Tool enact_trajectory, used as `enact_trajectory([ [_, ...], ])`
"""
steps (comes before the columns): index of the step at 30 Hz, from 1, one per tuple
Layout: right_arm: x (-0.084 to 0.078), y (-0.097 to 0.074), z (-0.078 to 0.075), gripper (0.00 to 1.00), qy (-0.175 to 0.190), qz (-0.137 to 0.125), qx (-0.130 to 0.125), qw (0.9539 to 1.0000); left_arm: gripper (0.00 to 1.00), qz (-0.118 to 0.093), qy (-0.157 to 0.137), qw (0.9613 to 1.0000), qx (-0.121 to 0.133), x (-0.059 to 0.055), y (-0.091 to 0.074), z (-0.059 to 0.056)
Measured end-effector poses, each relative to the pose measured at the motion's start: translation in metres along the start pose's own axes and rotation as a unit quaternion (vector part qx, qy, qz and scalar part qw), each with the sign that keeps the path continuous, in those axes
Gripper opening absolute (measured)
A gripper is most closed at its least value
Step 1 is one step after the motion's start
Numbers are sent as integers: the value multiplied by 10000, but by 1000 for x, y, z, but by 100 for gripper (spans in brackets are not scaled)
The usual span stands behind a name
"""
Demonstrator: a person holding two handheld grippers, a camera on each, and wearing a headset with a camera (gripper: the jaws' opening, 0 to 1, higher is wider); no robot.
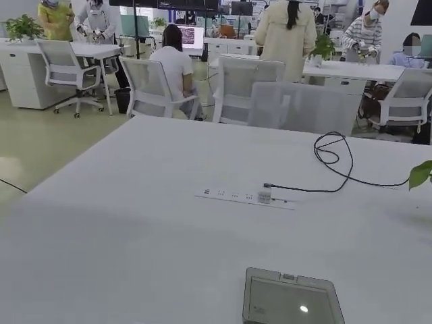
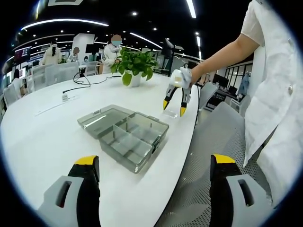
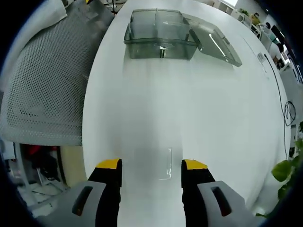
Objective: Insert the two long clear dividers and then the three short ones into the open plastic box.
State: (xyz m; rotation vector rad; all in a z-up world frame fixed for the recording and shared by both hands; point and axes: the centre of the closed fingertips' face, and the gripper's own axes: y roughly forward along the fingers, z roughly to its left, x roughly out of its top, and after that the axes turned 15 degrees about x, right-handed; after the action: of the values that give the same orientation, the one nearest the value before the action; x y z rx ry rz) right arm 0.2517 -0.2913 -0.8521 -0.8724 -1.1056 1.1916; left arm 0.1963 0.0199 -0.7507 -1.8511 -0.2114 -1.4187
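Observation:
The open clear plastic box (image 2: pixel 128 137) lies on the white table (image 2: pixel 42 142) with its lid (image 2: pixel 99 118) folded flat beside it; some dividers stand inside it. In the head view part of the box lid (image 1: pixel 291 298) shows at the bottom edge. My left gripper (image 2: pixel 154 163) is open and empty, hanging near the table edge short of the box. My right gripper (image 3: pixel 151 165) is open, low over the table, with a small clear divider (image 3: pixel 168 166) lying flat between its fingers. From the left gripper view the right gripper (image 2: pixel 173 107) stands beyond the box (image 3: pixel 161 33), tips pointing down.
A power strip (image 1: pixel 246 197) and a black cable (image 1: pixel 337 162) lie mid-table. A potted plant (image 2: pixel 135 64) stands at the far end. A grey mesh chair (image 3: pixel 47 80) sits against the table's edge. People work at desks behind.

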Motion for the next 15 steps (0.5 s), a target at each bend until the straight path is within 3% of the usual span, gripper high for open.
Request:
enact_trajectory([
  [6, -7, 4, 0, 48, -152, 257, -26, 9995, 99, 7, -6, 10000, -2, 0, 0, 1],
  [11, -6, 1, 0, 47, -115, 203, -38, 9997, 99, 22, -10, 10000, -10, -1, 0, 1],
  [15, -7, 1, -2, 38, -76, 167, -57, 9998, 99, 21, -10, 10000, -21, -1, 1, 1],
])
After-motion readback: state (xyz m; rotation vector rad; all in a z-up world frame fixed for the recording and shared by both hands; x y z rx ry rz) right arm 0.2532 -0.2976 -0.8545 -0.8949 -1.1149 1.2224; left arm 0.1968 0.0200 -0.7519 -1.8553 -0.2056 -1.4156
